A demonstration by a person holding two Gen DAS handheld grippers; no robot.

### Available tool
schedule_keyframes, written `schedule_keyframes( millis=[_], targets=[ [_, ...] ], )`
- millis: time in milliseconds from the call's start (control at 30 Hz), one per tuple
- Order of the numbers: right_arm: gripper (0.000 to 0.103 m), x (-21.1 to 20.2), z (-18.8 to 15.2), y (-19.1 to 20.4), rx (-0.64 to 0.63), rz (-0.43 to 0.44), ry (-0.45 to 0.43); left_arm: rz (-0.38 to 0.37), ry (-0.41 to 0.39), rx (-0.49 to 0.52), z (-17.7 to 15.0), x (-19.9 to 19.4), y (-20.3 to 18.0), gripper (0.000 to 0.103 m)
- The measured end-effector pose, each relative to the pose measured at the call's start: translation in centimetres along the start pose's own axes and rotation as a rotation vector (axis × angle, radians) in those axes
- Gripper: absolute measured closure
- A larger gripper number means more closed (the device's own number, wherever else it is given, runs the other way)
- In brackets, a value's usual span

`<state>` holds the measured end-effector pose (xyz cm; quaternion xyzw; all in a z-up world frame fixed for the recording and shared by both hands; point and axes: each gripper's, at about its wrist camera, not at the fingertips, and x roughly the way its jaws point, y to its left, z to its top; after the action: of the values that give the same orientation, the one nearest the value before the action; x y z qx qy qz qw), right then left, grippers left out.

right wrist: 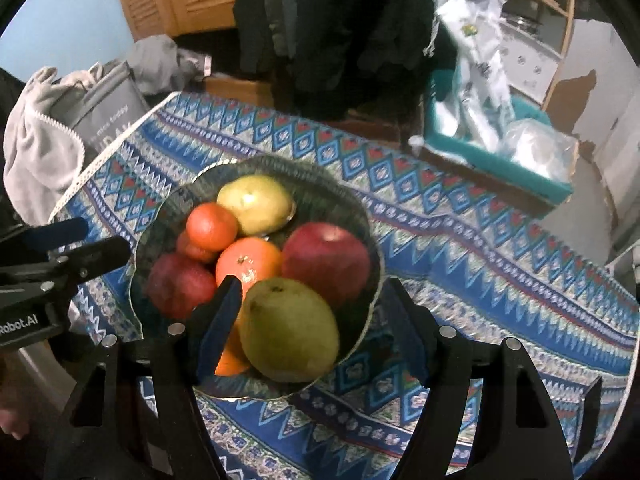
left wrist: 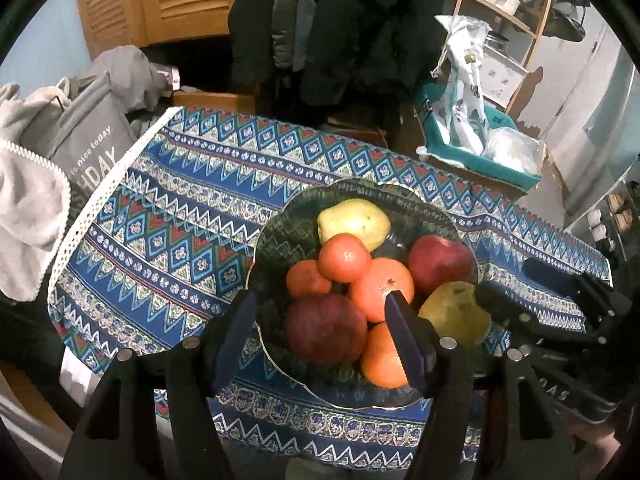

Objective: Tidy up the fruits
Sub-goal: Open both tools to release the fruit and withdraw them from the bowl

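Where the left wrist view looks down, a dark green glass bowl with a scalloped pale rim [left wrist: 280, 216] stands on a desk covered by a blue, white and red zigzag-patterned cloth [left wrist: 168, 216]. Contents of the bowl, heaped and touching:
- one yellow-green pear at the far side [left wrist: 354, 222];
- one red apple at the right [left wrist: 440, 262];
- one darker red apple at the near left [left wrist: 326, 328];
- one small orange mandarin on top of the heap [left wrist: 345, 258], a second small one to its left [left wrist: 308, 278];
- one larger orange at the centre [left wrist: 380, 286], another at the near edge [left wrist: 382, 360];
- one green pear at the right rim [left wrist: 454, 314].

The left gripper [left wrist: 322, 322] hangs over the near part of the bowl, its blue-padded jaws apart and nothing clamped between them. The right gripper [left wrist: 504, 308] enters from the right, its tip beside the green pear.

Beyond the desk: a grey cushion with white lettering [left wrist: 90, 136] and a teal box holding plastic bags [left wrist: 480, 148].

From the right wrist view, the same bowl [right wrist: 340, 200] sits left of centre on the cloth [right wrist: 480, 240]. The green pear [right wrist: 288, 328] lies nearest, between the parted jaws of the right gripper [right wrist: 316, 300]; whether the pads touch it cannot be told. Behind it lie the red apple [right wrist: 326, 262], the centre orange [right wrist: 250, 262], the darker apple [right wrist: 180, 284], the top mandarin [right wrist: 212, 226] and the yellow-green pear [right wrist: 256, 202]. The left gripper [right wrist: 82, 240] shows at the left edge, beside the bowl's rim.
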<state>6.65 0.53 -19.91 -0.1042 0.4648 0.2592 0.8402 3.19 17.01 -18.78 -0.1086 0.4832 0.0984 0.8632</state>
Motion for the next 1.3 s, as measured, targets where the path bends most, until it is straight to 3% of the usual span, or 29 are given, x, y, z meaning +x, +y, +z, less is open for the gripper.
schedule_keyframes(
  millis=[567,833,1067,1300],
  targets=[
    [0.029,-9.9,2.2,-3.0,0.063,-0.076,-0.218,-0.034,-0.196,0.062,1.6,-6.9,-3.7,0.02],
    [0.025,-13.5,1.9,-4.3,0.082,-0.108,-0.286,-0.077,-0.27,0.087,1.9,-10.2,-5.6,0.014],
    [0.021,-16.7,1.3,-5.3,0.097,-0.136,-0.348,-0.09,-0.325,0.099,1.9,-12.2,-6.9,0.001],
    [0.019,-19.5,0.5,-5.9,0.104,-0.164,-0.407,-0.096,-0.36,0.113,1.8,-13.8,-7.7,0.001]
  ],
)
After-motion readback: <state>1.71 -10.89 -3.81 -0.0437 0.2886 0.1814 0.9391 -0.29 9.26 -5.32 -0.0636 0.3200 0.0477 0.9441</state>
